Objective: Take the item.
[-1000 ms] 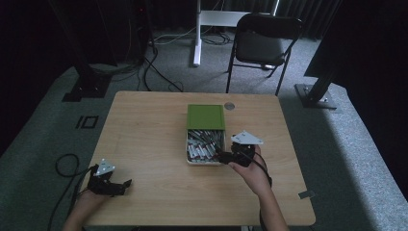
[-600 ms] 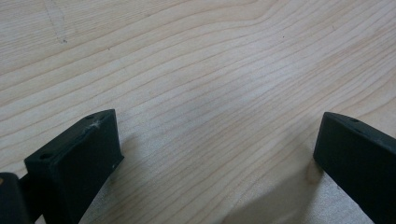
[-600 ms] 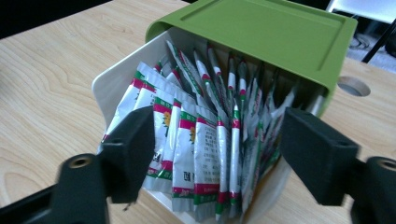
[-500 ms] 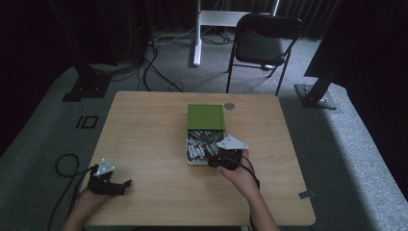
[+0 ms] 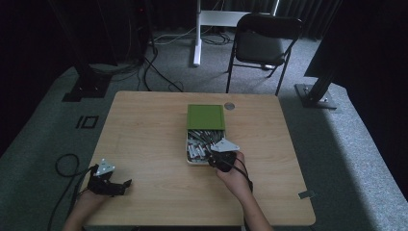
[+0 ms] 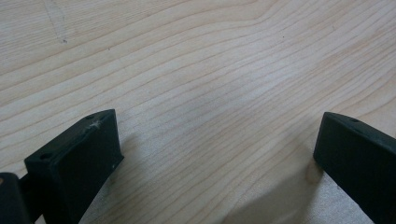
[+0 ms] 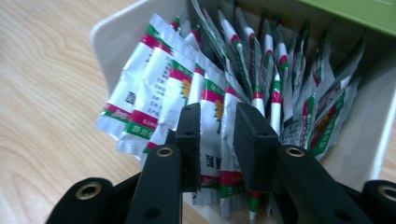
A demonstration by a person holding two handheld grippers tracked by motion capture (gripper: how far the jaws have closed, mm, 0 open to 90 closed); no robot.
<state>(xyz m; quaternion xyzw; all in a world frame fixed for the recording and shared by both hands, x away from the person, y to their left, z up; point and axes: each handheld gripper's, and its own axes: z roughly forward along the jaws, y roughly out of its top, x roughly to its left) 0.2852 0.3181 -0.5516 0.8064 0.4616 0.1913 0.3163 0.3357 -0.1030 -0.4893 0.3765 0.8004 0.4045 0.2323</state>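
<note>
Left side first: the left gripper (image 5: 122, 185) rests at the table's (image 5: 144, 125) near-left corner exactly as it did 1 second ago, jaws spread wide over bare wood, holding nothing. Now the action: the right gripper (image 7: 216, 140) has swung in from beside the box (image 5: 191, 161) to right over its near end. Its jaws are nearly pressed together, straddling 1 foil sachet (image 7: 212, 135) among the standing packets. Looks like a pick is starting, though whether the grip has bitten is unclear. The green lid (image 5: 206, 117) sits at the box's far end.
</note>
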